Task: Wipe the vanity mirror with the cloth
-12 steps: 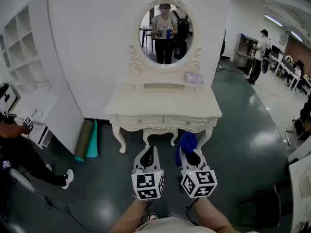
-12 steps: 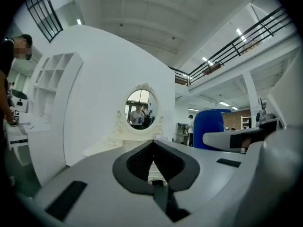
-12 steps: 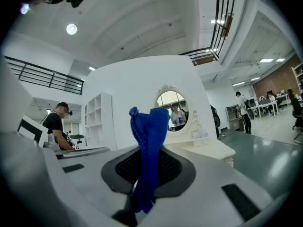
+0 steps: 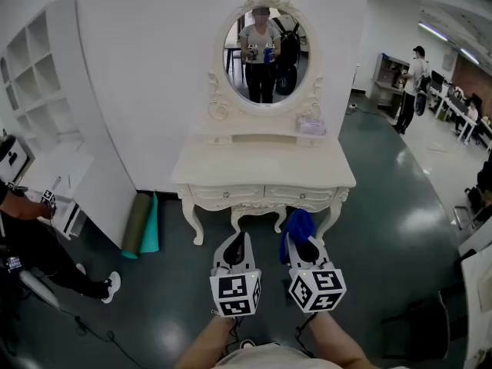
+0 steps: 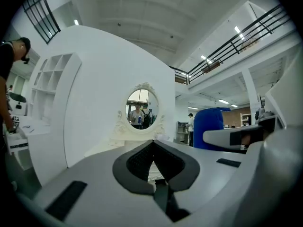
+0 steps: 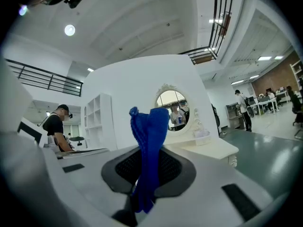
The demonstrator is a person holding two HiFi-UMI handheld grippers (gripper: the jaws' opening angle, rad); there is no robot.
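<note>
a stretch of dark glossy floor is lying between both claws and the front edge of the white vanity worktop, with a shelf unit and rolled mats off to the left. the left claw is sitting fully closed on nothing. the right claw is clamping tight on the blue cloth, whose bunched length is running forward out of the tips toward the oval vanity mirror, which is standing upright at the worktop's back, well apart from it.

Head view high, both gripper views low, all toward the vanity mirror
</note>
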